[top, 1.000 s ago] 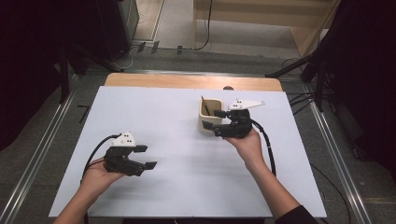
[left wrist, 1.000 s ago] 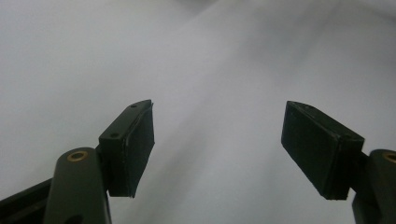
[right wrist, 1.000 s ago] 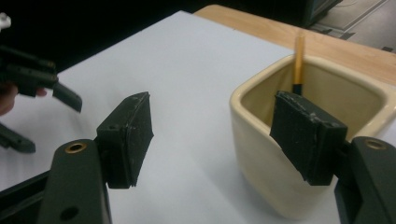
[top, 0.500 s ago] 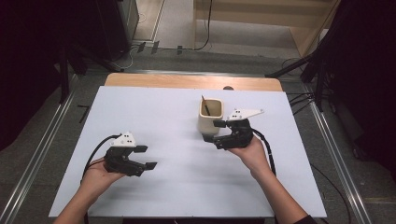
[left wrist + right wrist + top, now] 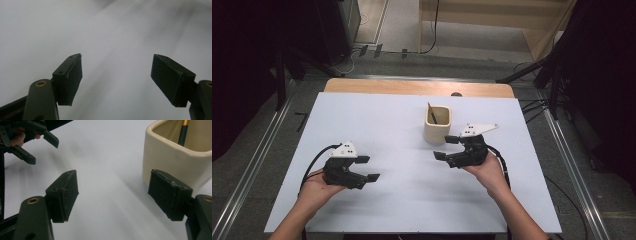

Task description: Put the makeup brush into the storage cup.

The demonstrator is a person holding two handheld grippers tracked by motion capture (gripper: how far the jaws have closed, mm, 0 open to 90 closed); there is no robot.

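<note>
Cream ceramic cup (image 5: pixel 438 125), squarish with rounded corners, stands upright on the white tabletop (image 5: pixel 377 120), right of centre and toward the far edge. Dark thin stick with a gold-coloured band (image 5: pixel 432 114) leans inside it (brush or pen, cannot tell which). Right gripper (image 5: pixel 448 148) sits just beside the cup on its near-right side, held in the person's right hand (image 5: pixel 487 170), pointing left across the table. Its jaws have just been opening and now stand wide apart with nothing between them; the right gripper view shows the cup (image 5: pixel 175 155) just beyond the right-hand pad, apart from it, with bare tabletop in the gap. Left gripper (image 5: pixel 368 169) is well apart from the cup at the near-left of the table, cradled in the left hand (image 5: pixel 317 186), jaws wide apart and empty over plain white surface. Black cable (image 5: pixel 314 162) loops back from it toward the person.
</note>
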